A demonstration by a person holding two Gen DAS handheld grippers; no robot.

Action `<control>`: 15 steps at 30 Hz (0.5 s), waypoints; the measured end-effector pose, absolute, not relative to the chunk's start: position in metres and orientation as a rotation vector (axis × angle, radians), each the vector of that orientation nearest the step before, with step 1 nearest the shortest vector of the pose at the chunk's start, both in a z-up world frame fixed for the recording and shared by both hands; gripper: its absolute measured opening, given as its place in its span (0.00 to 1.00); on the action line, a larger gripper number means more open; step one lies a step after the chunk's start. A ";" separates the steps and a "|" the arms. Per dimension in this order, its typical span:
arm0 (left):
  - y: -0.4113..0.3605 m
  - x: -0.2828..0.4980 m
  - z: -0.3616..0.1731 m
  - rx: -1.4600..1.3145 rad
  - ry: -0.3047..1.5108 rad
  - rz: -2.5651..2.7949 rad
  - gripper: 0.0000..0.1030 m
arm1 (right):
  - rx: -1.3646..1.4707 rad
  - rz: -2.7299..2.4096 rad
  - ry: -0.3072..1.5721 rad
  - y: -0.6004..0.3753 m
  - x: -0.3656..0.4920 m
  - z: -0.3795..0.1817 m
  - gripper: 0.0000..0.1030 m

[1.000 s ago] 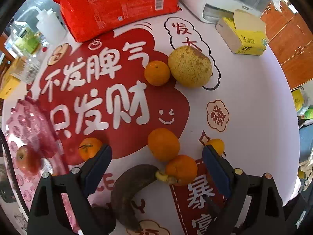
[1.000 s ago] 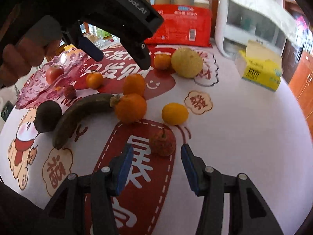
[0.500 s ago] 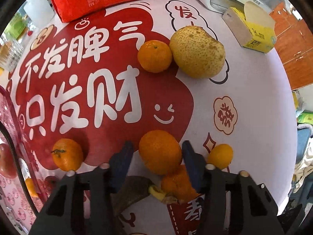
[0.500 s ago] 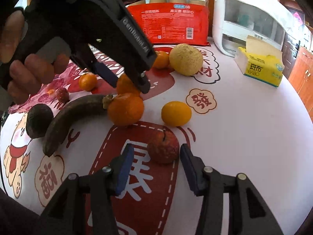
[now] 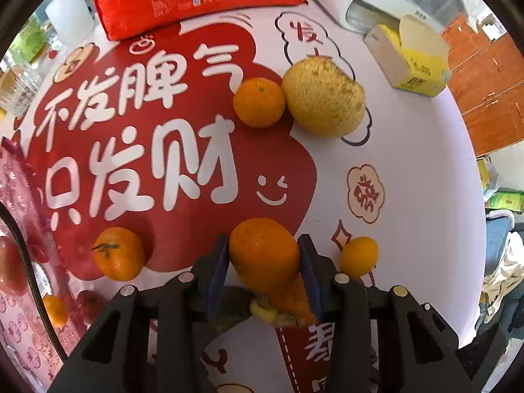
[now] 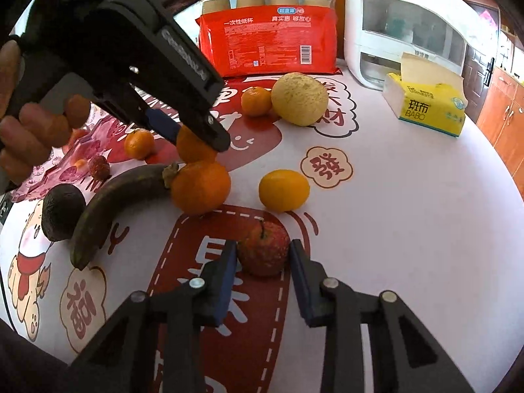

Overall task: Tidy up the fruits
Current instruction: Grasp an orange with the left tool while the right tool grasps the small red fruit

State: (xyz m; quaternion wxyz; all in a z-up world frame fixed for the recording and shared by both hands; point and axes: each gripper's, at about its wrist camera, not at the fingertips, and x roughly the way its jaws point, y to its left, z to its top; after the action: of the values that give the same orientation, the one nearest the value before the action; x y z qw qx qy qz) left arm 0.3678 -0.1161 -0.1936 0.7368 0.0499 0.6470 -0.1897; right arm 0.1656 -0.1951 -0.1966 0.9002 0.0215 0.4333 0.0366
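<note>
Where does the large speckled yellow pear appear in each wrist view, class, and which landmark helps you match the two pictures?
Left wrist view: the speckled yellow pear sits upper centre-right, touching a small orange on its left.
Right wrist view: the same pear sits upper centre, in front of the red package, the small orange again on its left.
Shared landmark: the yellow tissue box, to the pear's right in both.

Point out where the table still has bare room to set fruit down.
Free: the white stretch between the lemon and the tissue box. Crowded: around the banana, avocado and oranges by the pink tray.
</note>
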 end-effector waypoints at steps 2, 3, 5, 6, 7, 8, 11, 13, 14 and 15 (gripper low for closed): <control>-0.112 0.364 -0.182 0.098 1.401 -0.418 0.39 | 0.033 0.081 0.893 -0.194 0.164 -0.194 0.31; -0.110 0.362 -0.177 0.090 1.391 -0.421 0.39 | 0.025 0.082 0.890 -0.193 0.163 -0.193 0.31; -0.105 0.356 -0.164 0.074 1.371 -0.425 0.39 | 0.010 0.087 0.882 -0.191 0.161 -0.188 0.31; -0.104 0.353 -0.158 0.068 1.362 -0.426 0.39 | 0.008 0.090 0.878 -0.190 0.160 -0.186 0.31; -0.098 0.348 -0.152 0.062 1.352 -0.430 0.39 | 0.006 0.094 0.875 -0.189 0.159 -0.184 0.31; -0.093 0.344 -0.145 0.054 1.341 -0.433 0.39 | 0.003 0.098 0.870 -0.188 0.157 -0.181 0.31; -0.087 0.327 -0.125 0.035 1.312 -0.433 0.39 | -0.004 0.114 0.855 -0.182 0.151 -0.171 0.31; -0.079 0.316 -0.114 0.024 1.294 -0.428 0.39 | -0.005 0.125 0.845 -0.177 0.147 -0.165 0.31; -0.076 0.313 -0.110 0.020 1.287 -0.426 0.39 | -0.004 0.134 0.837 -0.174 0.144 -0.161 0.31; -0.072 0.308 -0.107 0.016 1.280 -0.425 0.39 | -0.004 0.142 0.833 -0.171 0.142 -0.158 0.31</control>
State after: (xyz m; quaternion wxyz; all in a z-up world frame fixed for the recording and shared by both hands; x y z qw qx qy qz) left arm 0.3079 -0.0720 -0.1069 0.7810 0.0072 0.5927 -0.1967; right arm 0.1421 -0.1713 -0.1580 0.9120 -0.0019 0.4043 0.0690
